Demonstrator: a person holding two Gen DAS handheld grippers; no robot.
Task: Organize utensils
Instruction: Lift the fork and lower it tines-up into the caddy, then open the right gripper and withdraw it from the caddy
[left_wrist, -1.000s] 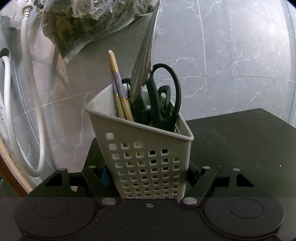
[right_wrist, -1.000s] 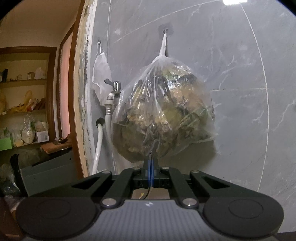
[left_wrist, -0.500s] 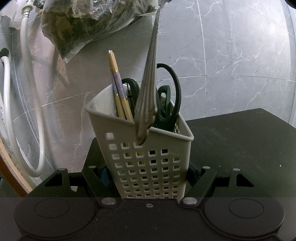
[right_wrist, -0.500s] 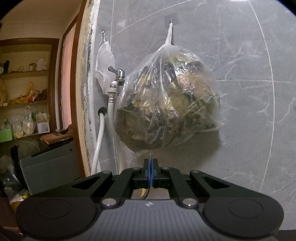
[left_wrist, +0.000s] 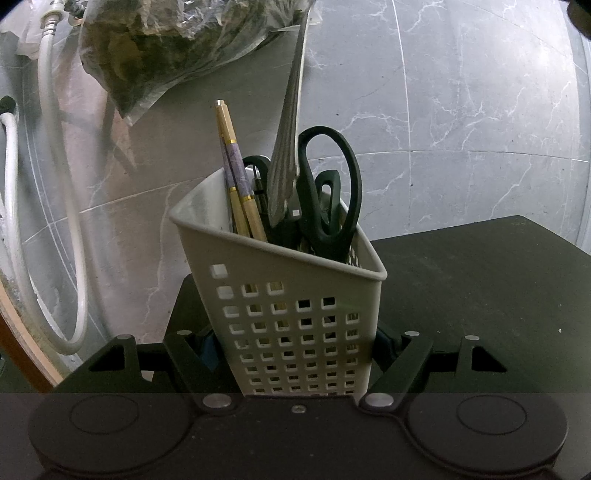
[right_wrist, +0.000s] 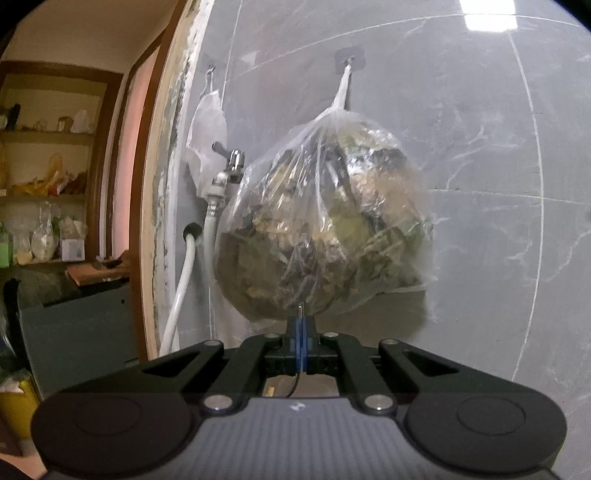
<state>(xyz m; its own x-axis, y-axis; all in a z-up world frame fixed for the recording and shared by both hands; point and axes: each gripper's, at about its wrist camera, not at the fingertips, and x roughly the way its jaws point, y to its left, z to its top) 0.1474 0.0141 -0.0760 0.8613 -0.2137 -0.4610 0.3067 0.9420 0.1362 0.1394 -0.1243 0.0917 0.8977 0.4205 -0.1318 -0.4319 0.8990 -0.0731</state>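
Hose (left_wrist: 48, 147) and hung bag (left_wrist: 166, 44) sat far left on the tiled wall. Gripped low on both side walls by left claw (left_wrist: 295, 345): perforated basket (left_wrist: 295, 295), tilted, at the dark bench's (left_wrist: 480, 295) left end. Held inside, left to right: gold-and-purple chopsticks (left_wrist: 236, 177), metal utensil (left_wrist: 286, 147), black scissors (left_wrist: 332, 192) with loops up. Hung near upright from above, top leaning right, lower end just inside the rim between chopsticks and scissors. Pinched edge-on near its top by right claw (right_wrist: 301, 328), pads closed flat on it, above the basket. Likely needed only lowering straight down, then release by the right hand.
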